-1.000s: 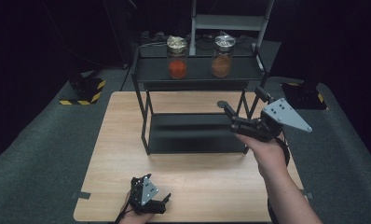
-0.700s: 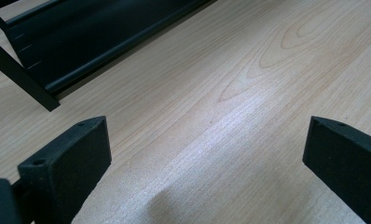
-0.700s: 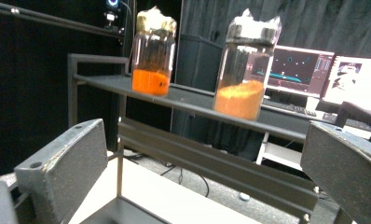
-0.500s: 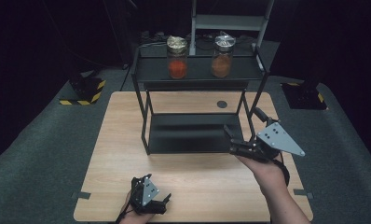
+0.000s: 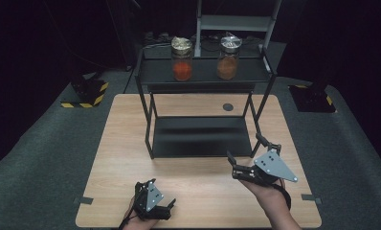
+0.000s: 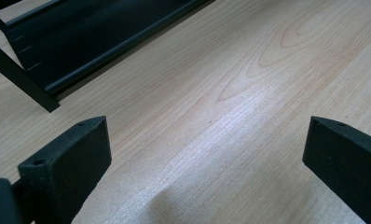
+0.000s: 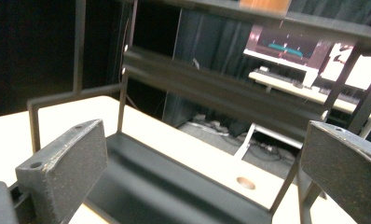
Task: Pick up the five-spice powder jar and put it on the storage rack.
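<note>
Left gripper (image 5: 149,203) rested low at near table (image 5: 121,143) edge, jaws spread, empty. Right gripper (image 5: 248,160) hovered just before rack (image 5: 203,139), jaws spread, empty, aimed at lower shelf (image 7: 174,186). Farther up, red jar (image 5: 182,59) and brown jar (image 5: 228,58) stood apart on top shelf (image 5: 155,72), upright, lidded. Judged both jars placed; little or nothing left.

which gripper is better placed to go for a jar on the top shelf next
Probably the right. The right gripper is open, raised beside the rack and pointed into it, nearer the brown jar. The left gripper sits low at the table's near edge, aimed at bare wood.
</note>
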### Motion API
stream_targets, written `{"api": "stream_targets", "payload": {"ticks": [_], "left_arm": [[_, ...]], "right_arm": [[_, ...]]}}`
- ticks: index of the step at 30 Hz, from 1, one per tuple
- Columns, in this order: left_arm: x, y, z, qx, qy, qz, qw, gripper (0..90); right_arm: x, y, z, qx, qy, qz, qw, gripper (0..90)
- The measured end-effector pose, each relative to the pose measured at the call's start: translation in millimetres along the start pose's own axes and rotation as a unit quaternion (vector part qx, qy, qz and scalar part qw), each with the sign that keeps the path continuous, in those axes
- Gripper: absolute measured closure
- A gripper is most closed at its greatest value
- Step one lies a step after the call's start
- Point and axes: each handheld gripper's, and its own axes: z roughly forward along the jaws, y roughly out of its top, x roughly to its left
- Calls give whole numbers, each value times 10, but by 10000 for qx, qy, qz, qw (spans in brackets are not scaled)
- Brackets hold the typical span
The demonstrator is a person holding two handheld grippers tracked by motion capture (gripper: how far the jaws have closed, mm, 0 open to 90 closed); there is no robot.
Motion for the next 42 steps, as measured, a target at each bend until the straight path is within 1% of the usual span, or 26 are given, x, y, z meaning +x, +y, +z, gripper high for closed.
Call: {"api": "stream_targets", "payload": {"ticks": [7,11,17,22,25,27,29,32,34,36,37,38,40,42], "left_arm": [[-2,4,3,10,2,0,10000,12],[-4,2,1,7,18,-12,10000,12],[-16,14,6,40,46,8,10000,12],[-7,11,4,32,48,-34,10000,12],[-5,12,6,37,49,-54,10000,12],[-8,14,6,40,57,-53,10000,12],[-11,21,9,60,62,-32,10000,12],[-25,23,11,65,80,-9,9999,12],[-31,26,11,74,80,8,9999,12],[-44,24,11,69,107,36,9999,12],[-51,27,12,75,124,43,9999,12],[-56,34,16,94,138,40,9999,12],[-59,46,23,126,139,49,9998,12],[-66,50,25,139,150,76,9998,12]], "right_arm": [[71,-283,-47,313,-62,-103,9994,0],[81,-426,-71,506,-72,-16,9987,0],[116,-623,-91,750,-110,-81,9971,0],[136,-793,-107,952,-109,-56,9954,0],[138,-887,-111,1121,-107,-1,9936,0],[142,-932,-112,1216,-114,-33,9925,0],[138,-957,-110,1335,-109,-80,9910,0],[131,-986,-114,1440,-110,-122,9894,0],[127,-993,-115,1536,-85,-115,9880,0],[131,-988,-104,1689,-48,-187,9854,0],[125,-967,-96,1799,0,-240,9834,0],[142,-970,-106,1792,-12,-314,9833,0],[139,-958,-105,1844,39,-379,9821,0],[130,-928,-85,1966,120,-479,9792,0]]}}
